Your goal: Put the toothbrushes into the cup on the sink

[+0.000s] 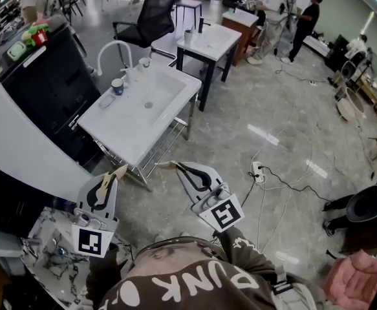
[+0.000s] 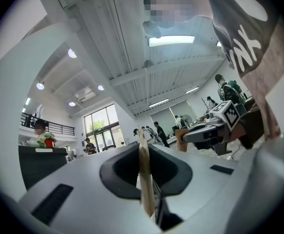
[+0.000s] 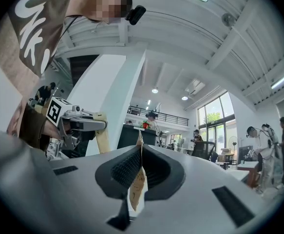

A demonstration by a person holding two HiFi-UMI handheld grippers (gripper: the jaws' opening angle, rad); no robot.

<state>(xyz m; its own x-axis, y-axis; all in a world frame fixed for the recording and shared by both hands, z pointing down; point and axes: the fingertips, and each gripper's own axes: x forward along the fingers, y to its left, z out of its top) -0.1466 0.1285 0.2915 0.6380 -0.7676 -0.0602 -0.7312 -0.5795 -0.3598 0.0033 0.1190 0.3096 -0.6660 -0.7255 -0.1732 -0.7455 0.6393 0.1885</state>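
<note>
Near left, the grey left gripper point(image 1: 112, 178) is clamped shut on a flat tan toothbrush point(image 2: 144, 179), whose end sticks out past the jaws. To its right, the right gripper point(image 1: 180, 168) is likewise closed on a second tan toothbrush point(image 3: 137, 182). Farther off, the blue-and-white cup point(image 1: 117, 86) stands on the white sink point(image 1: 130, 131), well apart from both.

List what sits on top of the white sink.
On the sink's rim: a curved white faucet, a blue cup, and small pale items too small to name. The basin shows only its drain. What the cup holds cannot be seen from here.
</note>
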